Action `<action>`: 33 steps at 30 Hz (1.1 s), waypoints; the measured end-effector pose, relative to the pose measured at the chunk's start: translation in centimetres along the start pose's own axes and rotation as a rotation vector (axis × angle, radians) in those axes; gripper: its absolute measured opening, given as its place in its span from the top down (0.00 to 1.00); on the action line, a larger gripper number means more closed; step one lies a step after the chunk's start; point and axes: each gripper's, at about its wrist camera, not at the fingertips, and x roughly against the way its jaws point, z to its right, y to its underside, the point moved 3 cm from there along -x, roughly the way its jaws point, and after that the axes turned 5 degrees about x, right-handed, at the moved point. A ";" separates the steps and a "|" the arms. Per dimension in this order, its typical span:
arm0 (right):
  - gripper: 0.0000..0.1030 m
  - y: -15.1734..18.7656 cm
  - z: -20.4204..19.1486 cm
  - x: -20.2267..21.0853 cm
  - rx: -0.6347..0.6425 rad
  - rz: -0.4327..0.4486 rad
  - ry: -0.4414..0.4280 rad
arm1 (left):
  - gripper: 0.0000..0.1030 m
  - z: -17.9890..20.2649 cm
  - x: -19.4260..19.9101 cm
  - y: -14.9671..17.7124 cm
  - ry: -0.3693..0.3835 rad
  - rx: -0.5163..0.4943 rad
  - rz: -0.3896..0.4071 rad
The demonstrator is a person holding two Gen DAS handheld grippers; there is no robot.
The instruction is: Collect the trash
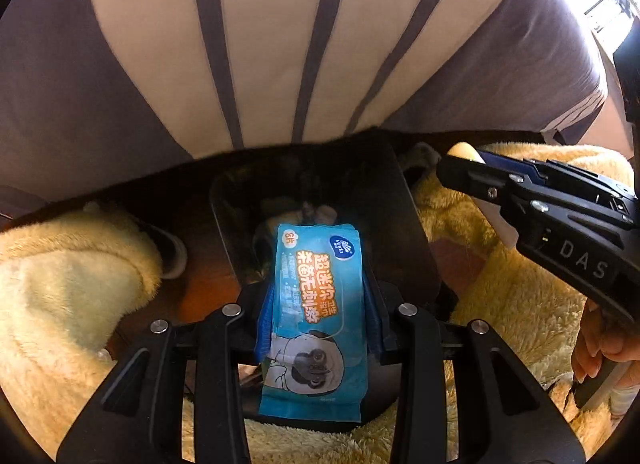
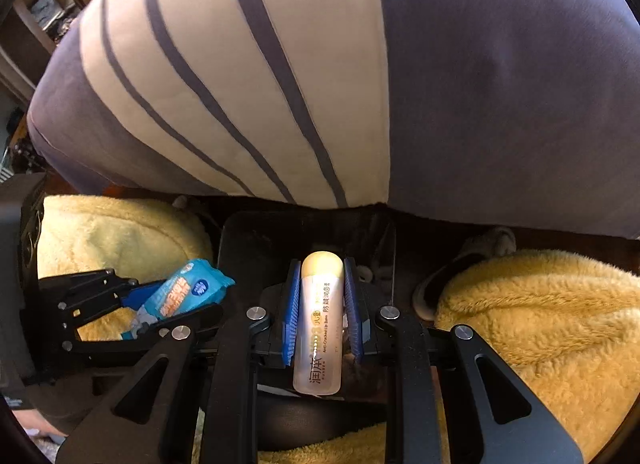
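Blue wipes packet, cartoon print.

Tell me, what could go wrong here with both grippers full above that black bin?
The wipes pack is held only by its edges in the left gripper; soft and floppy, it might slip out early. The smooth lip balm tube in the right gripper could slide free too. The bin sits between fluffy yellow slippers, so a dropped item may land on those instead.

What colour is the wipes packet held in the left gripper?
The wipes packet is light blue with orange lettering and a cartoon astronaut, clearest in the left wrist view.
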 end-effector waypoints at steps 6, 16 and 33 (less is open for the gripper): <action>0.78 0.2 -0.1 -1.4 -0.006 -0.044 -0.020 | 0.65 0.2 -1.1 0.3 0.025 0.013 -0.040; 0.57 -0.1 0.1 -1.4 -0.026 -0.035 0.010 | 0.43 -0.4 -0.3 0.3 0.001 0.036 -0.023; 0.03 -3.4 1.3 11.8 -0.057 0.314 0.162 | 0.08 -0.4 15.3 -2.7 -0.128 0.017 0.421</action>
